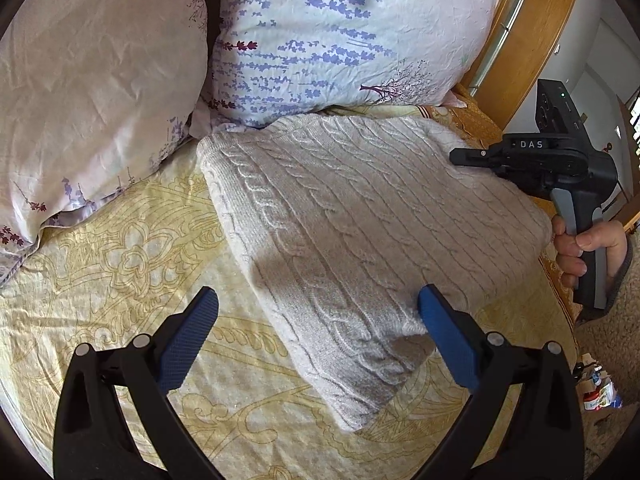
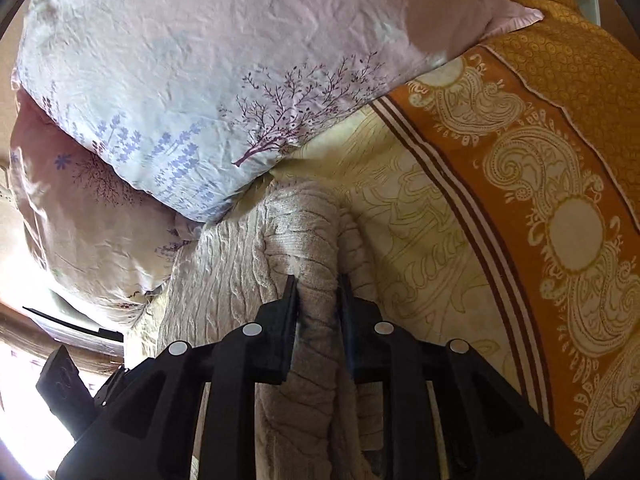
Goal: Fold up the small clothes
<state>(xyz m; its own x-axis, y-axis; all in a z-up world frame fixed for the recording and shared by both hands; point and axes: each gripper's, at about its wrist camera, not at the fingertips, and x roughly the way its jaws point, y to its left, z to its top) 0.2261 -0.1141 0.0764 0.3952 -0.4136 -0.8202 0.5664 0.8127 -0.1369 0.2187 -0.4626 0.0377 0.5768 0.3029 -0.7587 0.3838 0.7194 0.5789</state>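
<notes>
Our right gripper (image 2: 318, 292) pinches a ridge of the cream knit sweater (image 1: 360, 216), folded on the bed sheet (image 1: 120, 280) below the pillows (image 1: 320, 40); left gripper (image 1: 318, 308) is apart, empty. Risk: the loose pinch slips and the fold springs open

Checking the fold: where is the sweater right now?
The sweater lies folded on the yellow bedspread below the floral pillow; the right gripper pinches its right edge.

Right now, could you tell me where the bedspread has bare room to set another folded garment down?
Bare yellow bedspread lies left of the folded sweater, below the pillows. The head end is crowded with pillows.
</notes>
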